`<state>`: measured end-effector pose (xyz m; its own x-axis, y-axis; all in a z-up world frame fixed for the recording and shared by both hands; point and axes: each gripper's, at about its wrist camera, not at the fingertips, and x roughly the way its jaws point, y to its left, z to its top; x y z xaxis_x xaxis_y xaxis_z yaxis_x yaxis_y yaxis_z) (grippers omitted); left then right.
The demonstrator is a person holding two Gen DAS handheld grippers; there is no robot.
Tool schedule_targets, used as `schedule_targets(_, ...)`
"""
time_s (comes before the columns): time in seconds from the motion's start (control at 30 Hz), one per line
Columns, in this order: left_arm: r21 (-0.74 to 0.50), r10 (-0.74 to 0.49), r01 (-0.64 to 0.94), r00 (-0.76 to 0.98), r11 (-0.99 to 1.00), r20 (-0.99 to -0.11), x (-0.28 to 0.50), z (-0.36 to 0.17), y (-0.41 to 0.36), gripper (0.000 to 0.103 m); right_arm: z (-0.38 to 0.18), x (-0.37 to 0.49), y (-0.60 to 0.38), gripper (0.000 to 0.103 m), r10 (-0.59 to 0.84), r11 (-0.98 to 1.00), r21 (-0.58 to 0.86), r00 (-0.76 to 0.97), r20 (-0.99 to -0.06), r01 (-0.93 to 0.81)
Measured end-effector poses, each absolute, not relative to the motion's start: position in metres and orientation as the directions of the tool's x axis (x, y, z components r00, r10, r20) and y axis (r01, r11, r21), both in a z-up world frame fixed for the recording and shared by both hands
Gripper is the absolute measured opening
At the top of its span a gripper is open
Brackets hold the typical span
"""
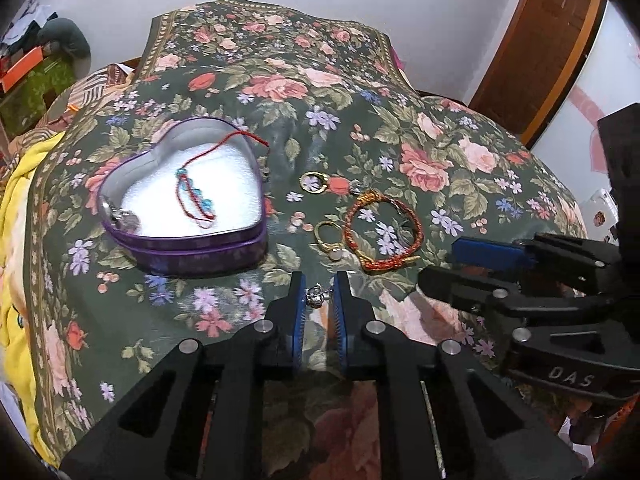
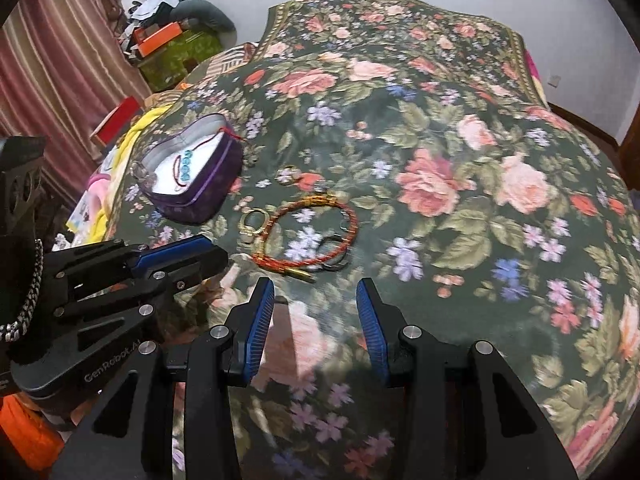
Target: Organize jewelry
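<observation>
My left gripper (image 1: 320,294) pinches a small silver stud earring (image 1: 316,297), bottom centre of frame; right gripper (image 2: 316,304) hangs w/ jaws apart, empty. Heart tin (image 1: 188,240) sits mid-left. Risk: stud's tiny, grip's thin, so any twist en route could drop it into the floral bedspread (image 1: 400,120).

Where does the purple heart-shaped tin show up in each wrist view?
Left wrist view: the purple heart-shaped tin sits left of centre on the floral cloth, open, with a red cord bracelet inside.
Right wrist view: the same tin lies in the left part of the picture, above the left gripper.
Shared landmark: the red and gold braided bracelet, lying to the right of the tin in both views.
</observation>
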<state>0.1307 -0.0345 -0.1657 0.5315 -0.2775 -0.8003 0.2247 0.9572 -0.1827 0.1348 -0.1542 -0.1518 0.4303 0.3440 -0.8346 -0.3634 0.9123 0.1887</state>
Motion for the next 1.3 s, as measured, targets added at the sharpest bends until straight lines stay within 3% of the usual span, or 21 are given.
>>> schedule_targets(0.63, -0.197, -0.260, 0.173, 0.558, 0.965, -0.788, 0.132, -0.164, -0.010, 0.012, -0.161, 0.152, -0.128, 0.039, 0.351, 0.909, 0.203, 0.407, -0.843, -0.363)
schedule_targets(0.87, -0.205, -0.262, 0.165, 0.559, 0.965, -0.787, 0.131, -0.162, -0.009, 0.012, -0.159, 0.159, -0.139, 0.039, 0.375, 0.917, 0.268, 0.408, -0.832, -0.296)
schedule_targets(1.03, -0.206, -0.261, 0.161, 0.564, 0.965, -0.784, 0.130, -0.160, -0.008, 0.012, -0.158, 0.162, -0.143, 0.030, 0.368, 0.924, 0.272, 0.433, -0.823, -0.268)
schedule_targets(1.13, -0.205, -0.260, 0.160, 0.565, 0.965, -0.783, 0.130, -0.159, -0.007, 0.012, -0.156, 0.161, -0.144, 0.016, 0.362, 0.927, 0.265, 0.451, -0.816, -0.265)
schedule_targets(1.3, -0.200, -0.259, 0.166, 0.569, 0.966, -0.780, 0.128, -0.155, -0.009, 0.012, -0.145, 0.154, -0.144, 0.012, 0.351, 0.929, 0.232, 0.492, -0.796, -0.288)
